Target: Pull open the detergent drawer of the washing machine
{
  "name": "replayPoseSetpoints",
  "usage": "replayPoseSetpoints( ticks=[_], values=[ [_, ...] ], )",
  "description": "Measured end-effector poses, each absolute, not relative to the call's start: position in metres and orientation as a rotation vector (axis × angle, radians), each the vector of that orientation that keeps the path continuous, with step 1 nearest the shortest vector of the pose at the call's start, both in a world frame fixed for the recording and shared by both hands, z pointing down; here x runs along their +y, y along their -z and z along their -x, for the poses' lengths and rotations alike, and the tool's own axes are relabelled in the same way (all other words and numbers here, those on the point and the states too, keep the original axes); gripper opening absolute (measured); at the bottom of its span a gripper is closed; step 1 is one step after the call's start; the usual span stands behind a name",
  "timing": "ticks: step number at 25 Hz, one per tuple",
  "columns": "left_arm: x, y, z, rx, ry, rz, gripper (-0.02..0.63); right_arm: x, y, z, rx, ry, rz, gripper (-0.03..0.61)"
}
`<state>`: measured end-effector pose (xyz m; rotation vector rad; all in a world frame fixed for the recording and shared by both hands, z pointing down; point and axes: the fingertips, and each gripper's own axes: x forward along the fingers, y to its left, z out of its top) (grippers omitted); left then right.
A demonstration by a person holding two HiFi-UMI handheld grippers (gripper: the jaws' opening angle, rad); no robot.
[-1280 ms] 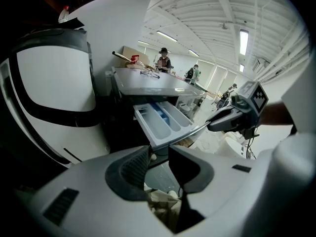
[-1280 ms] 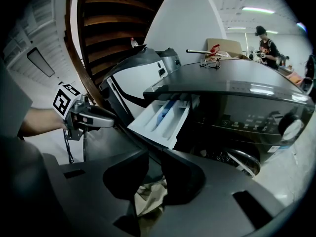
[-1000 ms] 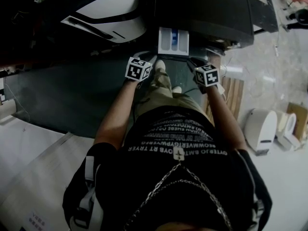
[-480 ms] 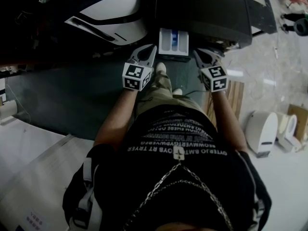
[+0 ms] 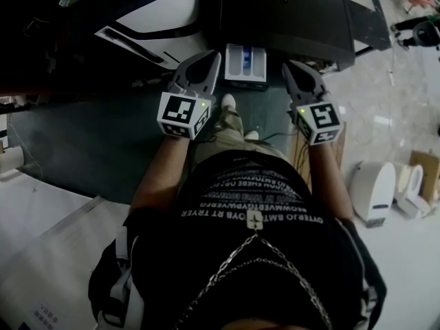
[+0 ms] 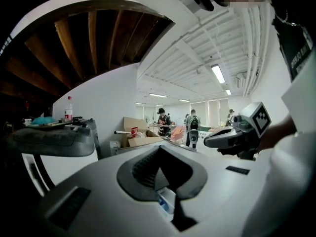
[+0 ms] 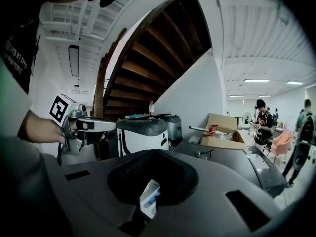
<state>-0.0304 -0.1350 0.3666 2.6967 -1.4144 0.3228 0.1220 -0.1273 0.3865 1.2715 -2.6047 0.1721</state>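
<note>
The detergent drawer [image 5: 246, 64] stands pulled out of the dark washing machine [image 5: 289, 12]. It is white with a blue compartment. My left gripper [image 5: 208, 59] hovers just left of the drawer and my right gripper [image 5: 290, 67] just right of it. Neither touches it. Both are shut with nothing held. In the left gripper view, the drawer [image 6: 165, 201] shows below through the hollow of the shut left gripper [image 6: 160, 148], with the right gripper [image 6: 232, 136] level alongside. In the right gripper view, the drawer [image 7: 149, 197] lies below the right gripper [image 7: 154, 152], and the left gripper [image 7: 86, 126] is at the left.
A white-and-black appliance [image 5: 158, 12] stands left of the washing machine. A wooden pallet [image 5: 338, 139] and a white bin [image 5: 372, 184] sit on the floor at the right. An open cardboard box [image 7: 222, 132] and several people [image 6: 190, 127] are farther back.
Both grippers have risen from low beside the open drawer and tilted up towards level. Their jaws, open a second ago, have closed on nothing.
</note>
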Motion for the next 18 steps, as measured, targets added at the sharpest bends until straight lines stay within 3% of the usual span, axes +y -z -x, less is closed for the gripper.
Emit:
replayPoseSetpoints(
  ticks=[18],
  values=[
    [-0.135, -0.300, 0.033, -1.435, -0.274, -2.770, 0.003, -0.134, -0.321, -0.119, -2.662, -0.040, -1.292, 0.002]
  ],
)
